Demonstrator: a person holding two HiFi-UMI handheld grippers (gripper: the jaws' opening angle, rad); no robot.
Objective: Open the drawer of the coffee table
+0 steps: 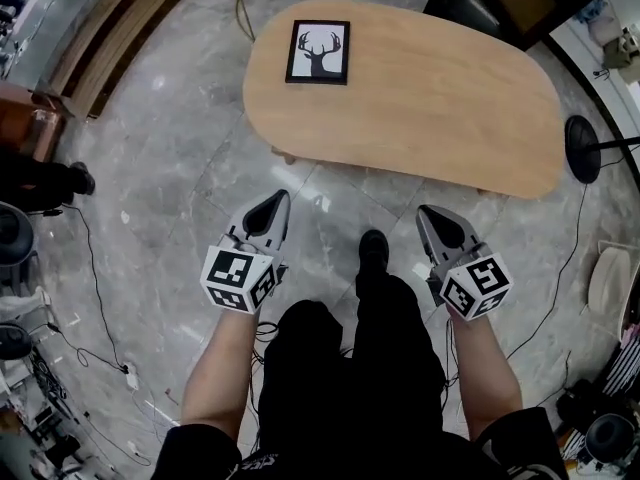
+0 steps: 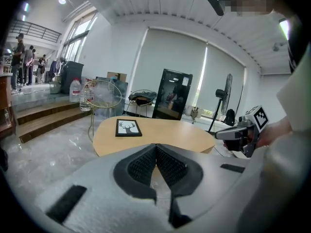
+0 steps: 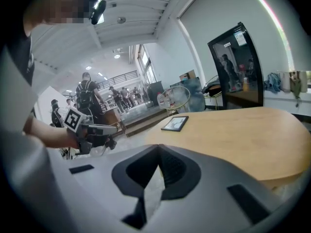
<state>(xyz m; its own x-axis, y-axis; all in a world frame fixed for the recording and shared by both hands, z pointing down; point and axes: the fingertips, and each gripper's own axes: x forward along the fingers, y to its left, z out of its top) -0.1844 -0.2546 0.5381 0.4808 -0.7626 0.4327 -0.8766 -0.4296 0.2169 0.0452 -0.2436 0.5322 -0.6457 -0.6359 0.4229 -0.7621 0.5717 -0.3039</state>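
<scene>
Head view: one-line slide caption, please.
Left hand-held gripper and right hand-held gripper, both shut and empty, poised before the coffee table bearing a deer picture.

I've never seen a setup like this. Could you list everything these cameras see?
coffee table: one, light wood, on the grey marble floor
framed deer picture: one, black frame, on the table's left end
pedestal fan: one, black, right of the table
wooden steps: one flight, brown, far left
glass-door cabinet: one, black, beyond the table
bystanders: several, mostly dark clothes, beyond the steps
left gripper: one, grey, shut and empty, short of the table
right gripper: one, grey, shut and empty, alongside it
person's legs: two, black trousers, between the grippers
</scene>
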